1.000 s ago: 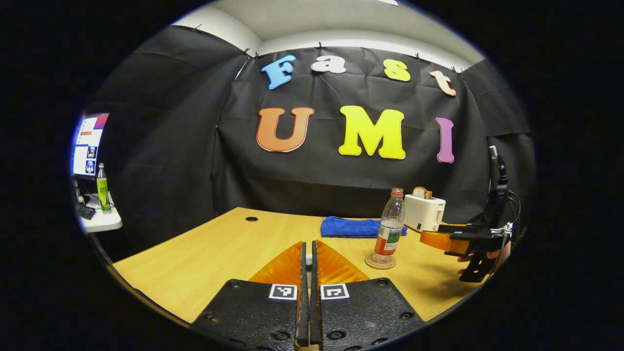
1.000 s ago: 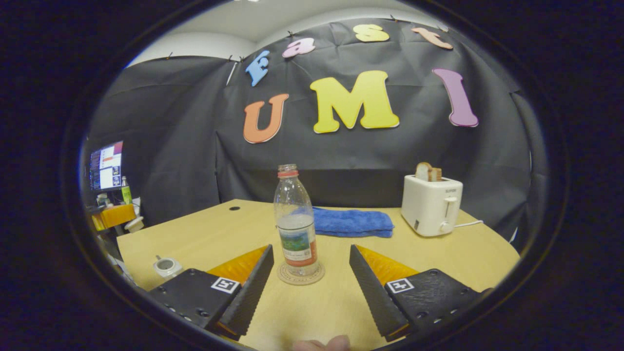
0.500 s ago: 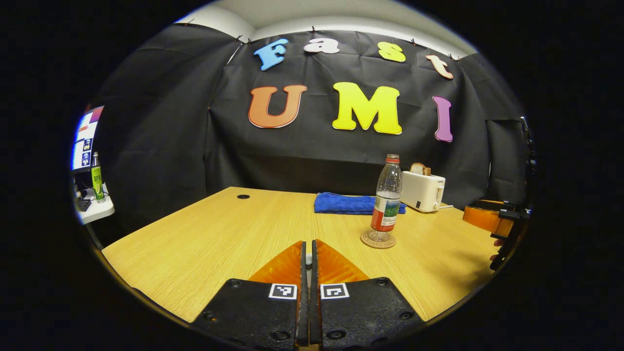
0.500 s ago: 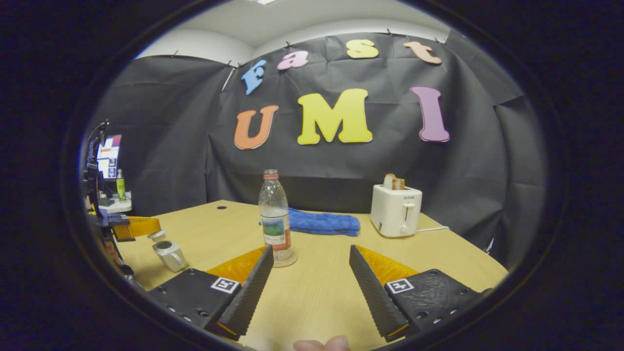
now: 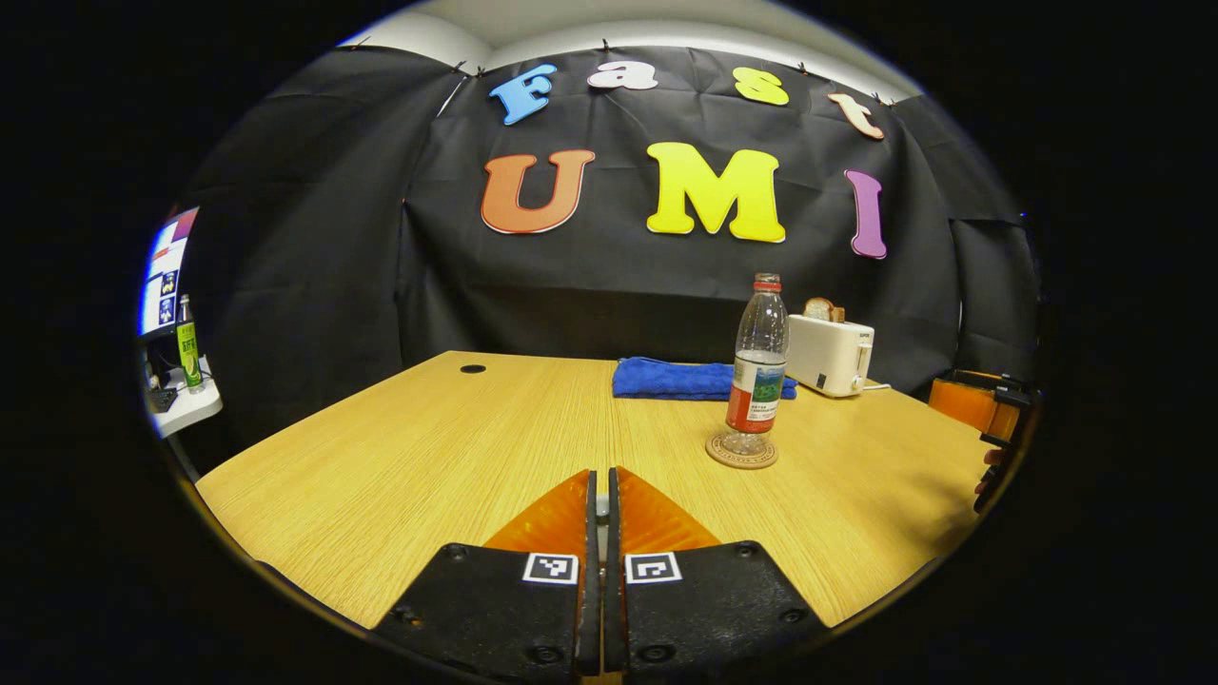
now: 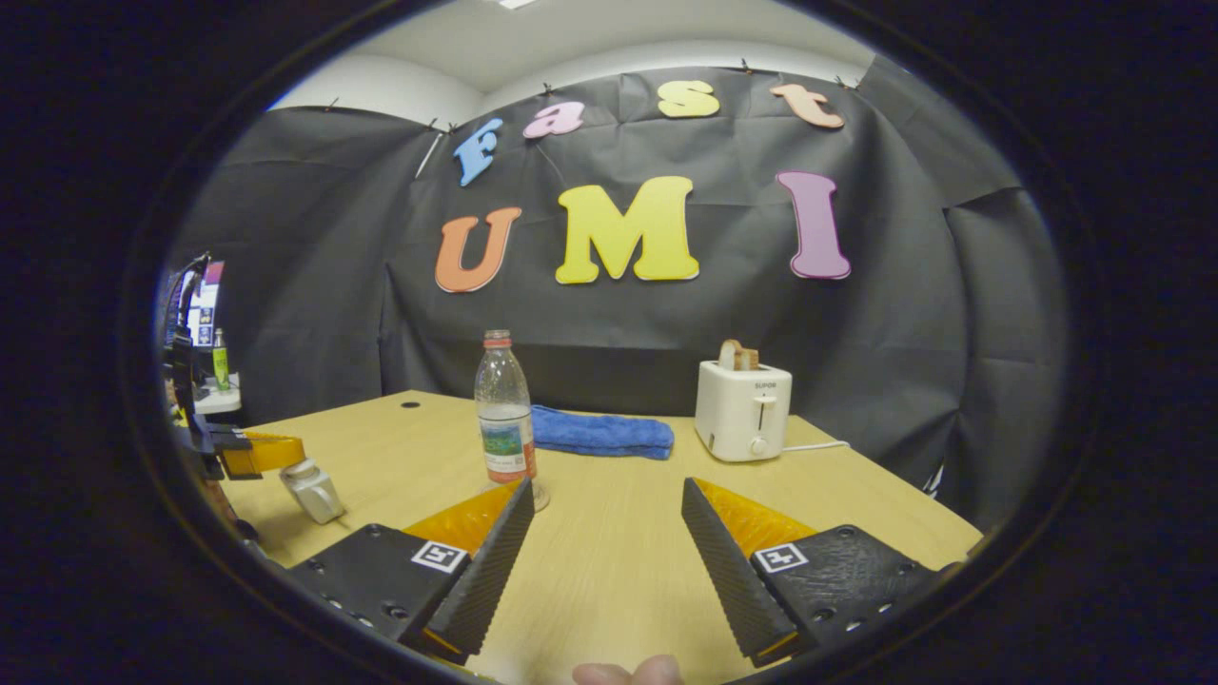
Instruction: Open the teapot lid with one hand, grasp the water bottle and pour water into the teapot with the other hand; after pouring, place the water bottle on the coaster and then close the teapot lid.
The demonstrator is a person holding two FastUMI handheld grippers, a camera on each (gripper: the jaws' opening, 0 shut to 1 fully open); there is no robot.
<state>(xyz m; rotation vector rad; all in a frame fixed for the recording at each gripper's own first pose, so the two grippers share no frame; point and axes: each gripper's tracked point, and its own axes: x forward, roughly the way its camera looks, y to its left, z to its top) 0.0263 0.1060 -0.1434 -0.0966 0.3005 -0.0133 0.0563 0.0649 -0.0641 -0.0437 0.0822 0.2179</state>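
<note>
We've got the water bottle parked upright on its coaster. Left gripper is clamped on something pale, probably the lid; its teapot sits right below, far left, so that hand's closer. Right gripper is spread wide, holding nothing.

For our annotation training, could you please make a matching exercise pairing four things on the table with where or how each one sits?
Things:
1. water bottle
2. toaster
3. blue towel
4. right gripper

States:
A. lying flat near the black wall
B. fingers spread apart, holding nothing
C. upright on the coaster
D. bread sticking out of the top

Pairs: 1-C, 2-D, 3-A, 4-B
</note>
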